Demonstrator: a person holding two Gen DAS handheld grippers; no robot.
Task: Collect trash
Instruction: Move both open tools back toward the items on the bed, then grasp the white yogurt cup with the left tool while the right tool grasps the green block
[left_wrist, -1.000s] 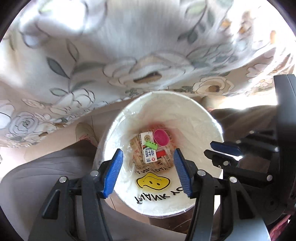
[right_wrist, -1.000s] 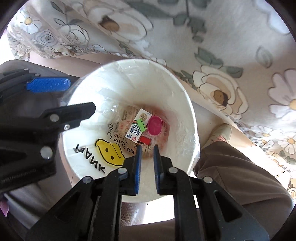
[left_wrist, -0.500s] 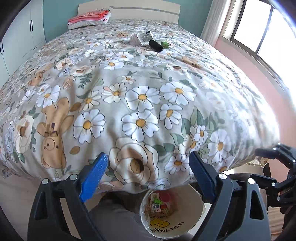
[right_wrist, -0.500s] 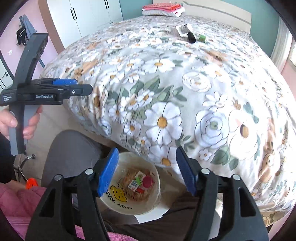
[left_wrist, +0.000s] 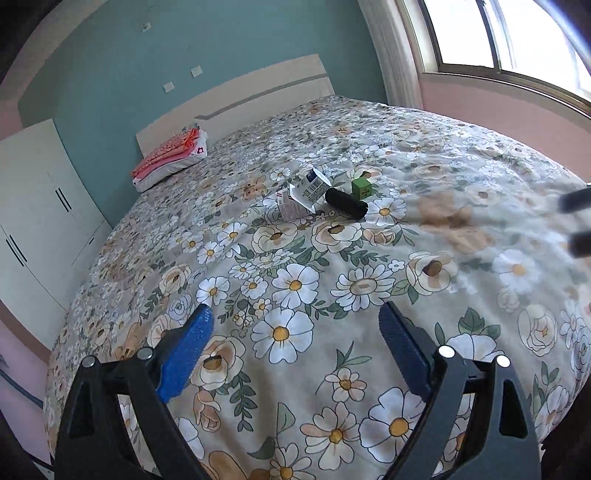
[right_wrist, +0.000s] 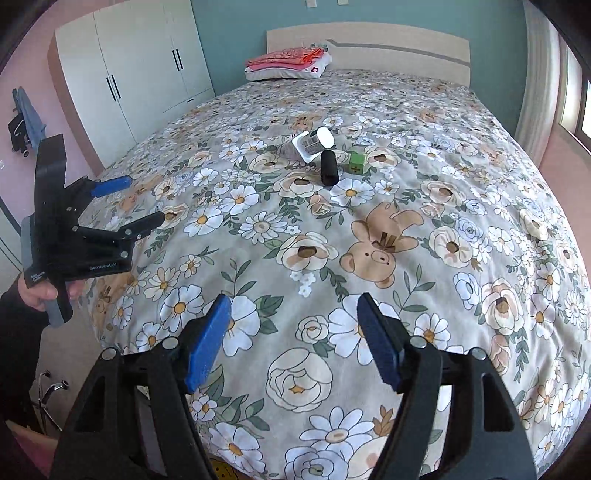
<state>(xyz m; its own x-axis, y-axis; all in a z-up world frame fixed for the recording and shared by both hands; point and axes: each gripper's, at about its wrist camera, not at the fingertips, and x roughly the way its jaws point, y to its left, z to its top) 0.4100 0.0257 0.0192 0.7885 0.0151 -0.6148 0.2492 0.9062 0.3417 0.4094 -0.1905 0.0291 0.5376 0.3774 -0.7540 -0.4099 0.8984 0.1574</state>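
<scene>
Trash lies in a small cluster mid-bed on the floral bedspread (left_wrist: 295, 280): a white labelled packet (left_wrist: 312, 188), a crumpled wrapper (left_wrist: 290, 207), a black cylinder (left_wrist: 345, 203) and a small green box (left_wrist: 362, 188). The right wrist view shows the same packet (right_wrist: 314, 142), cylinder (right_wrist: 328, 168) and green box (right_wrist: 357, 162). My left gripper (left_wrist: 295, 314) hovers open and empty over the near part of the bed, far short of the cluster. My right gripper (right_wrist: 293, 301) is open and empty too. The left gripper (right_wrist: 144, 199) also shows at the left, held by a hand.
Folded pink and orange clothes (right_wrist: 288, 62) rest on a pillow by the headboard. A white wardrobe (right_wrist: 129, 74) stands left of the bed, a window (left_wrist: 517, 37) to the right. A person's hand (right_wrist: 37, 295) and dark sleeve are at lower left, above a chair base (right_wrist: 51, 395).
Both grippers rose from above the white bin and tilted up over the bed. Both jaws opened wide. The bin with its trash dropped out of view.
</scene>
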